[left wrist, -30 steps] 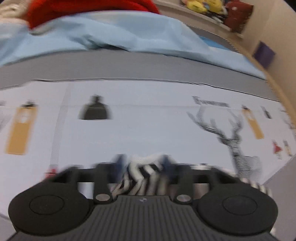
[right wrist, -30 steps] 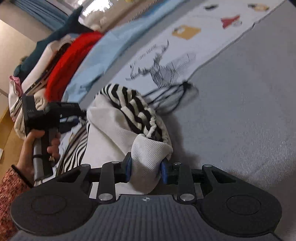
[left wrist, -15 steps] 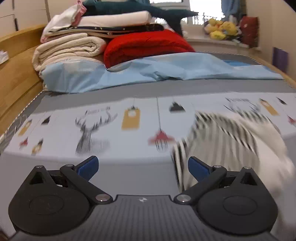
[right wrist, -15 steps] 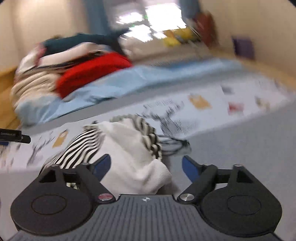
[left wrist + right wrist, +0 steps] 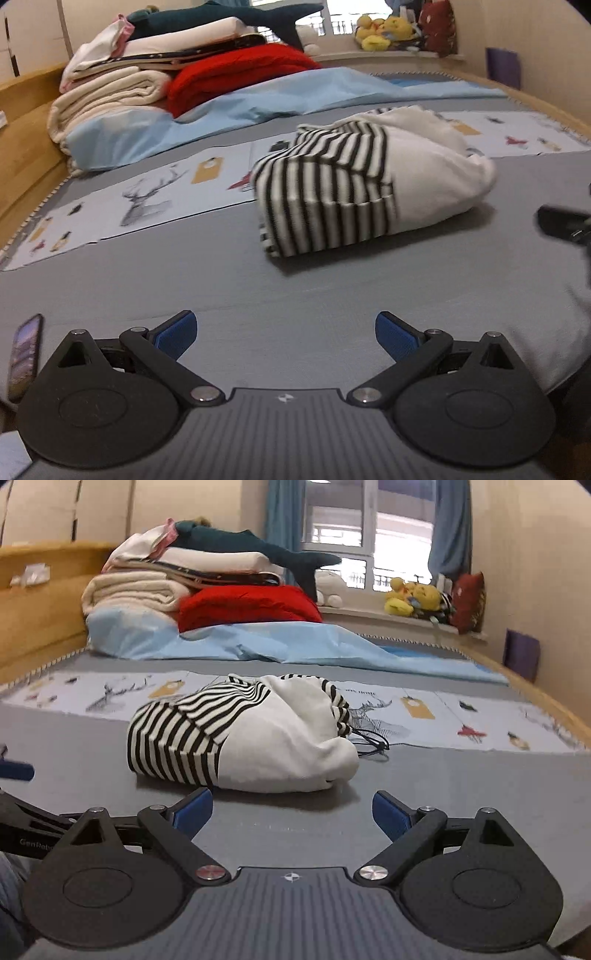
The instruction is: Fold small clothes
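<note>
A folded black-and-white striped and cream garment (image 5: pixel 354 184) (image 5: pixel 258 738) lies in a loose bundle on the grey bed cover (image 5: pixel 258 295), its dark drawstring (image 5: pixel 371 740) trailing to the right. My left gripper (image 5: pixel 286 334) is open, well short of the bundle, with only bare cover between its blue pads. My right gripper (image 5: pixel 291 812) sits just in front of the garment's near edge; its jaws are opening and nothing is between them. One blue pad (image 5: pixel 14 771) of the left gripper shows at the left edge of the right wrist view.
A phone (image 5: pixel 24 360) lies on the cover at the near left. Stacked cream blankets (image 5: pixel 110 92), a red quilt (image 5: pixel 240 74) and a light blue sheet (image 5: pixel 314 92) fill the far end. A wooden bed frame (image 5: pixel 37 609) runs along the left.
Both grippers let go of the garment and pulled back toward the near edge. The right wrist rolled level. The garment now rests folded on the bed.
</note>
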The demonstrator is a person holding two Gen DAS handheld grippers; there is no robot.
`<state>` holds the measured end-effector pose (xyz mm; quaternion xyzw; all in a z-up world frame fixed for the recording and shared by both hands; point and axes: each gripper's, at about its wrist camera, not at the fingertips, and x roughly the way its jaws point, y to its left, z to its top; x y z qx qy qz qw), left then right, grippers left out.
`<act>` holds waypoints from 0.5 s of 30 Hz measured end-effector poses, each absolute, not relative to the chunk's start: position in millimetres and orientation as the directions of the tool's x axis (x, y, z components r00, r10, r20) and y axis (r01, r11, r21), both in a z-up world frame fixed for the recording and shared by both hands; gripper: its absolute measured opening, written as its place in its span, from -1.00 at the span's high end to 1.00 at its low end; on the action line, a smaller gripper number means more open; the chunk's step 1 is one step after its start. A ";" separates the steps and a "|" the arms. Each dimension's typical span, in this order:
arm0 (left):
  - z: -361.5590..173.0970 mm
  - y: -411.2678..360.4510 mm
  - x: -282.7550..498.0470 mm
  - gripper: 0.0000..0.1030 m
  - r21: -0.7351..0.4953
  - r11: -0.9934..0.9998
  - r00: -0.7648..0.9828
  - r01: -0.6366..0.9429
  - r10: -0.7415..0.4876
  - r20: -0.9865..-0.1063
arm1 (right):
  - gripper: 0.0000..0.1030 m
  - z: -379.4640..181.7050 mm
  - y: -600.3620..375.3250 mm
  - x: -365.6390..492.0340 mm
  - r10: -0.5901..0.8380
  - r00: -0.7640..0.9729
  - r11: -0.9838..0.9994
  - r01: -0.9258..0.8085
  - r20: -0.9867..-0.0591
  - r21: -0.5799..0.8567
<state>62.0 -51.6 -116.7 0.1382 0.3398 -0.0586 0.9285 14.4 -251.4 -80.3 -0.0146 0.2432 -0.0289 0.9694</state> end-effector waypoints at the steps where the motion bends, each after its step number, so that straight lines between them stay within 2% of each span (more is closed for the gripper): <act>1: -116.9 -51.2 61.4 -0.99 0.198 0.961 0.764 0.195 -0.022 -0.645 | -0.82 -81.8 -249.7 15.5 -0.079 0.877 0.997 0.058 -0.474 -0.058; 6: -121.9 -48.5 70.1 -0.99 0.162 0.978 0.742 0.132 0.011 -0.671 | -0.82 -95.0 -246.9 15.8 -0.105 0.851 0.994 0.083 -0.514 -0.067; 15: -123.1 -44.0 84.1 -0.99 0.092 0.989 0.716 0.117 -0.020 -0.698 | -0.82 -106.1 -252.9 17.7 -0.130 0.830 0.991 0.095 -0.542 -0.091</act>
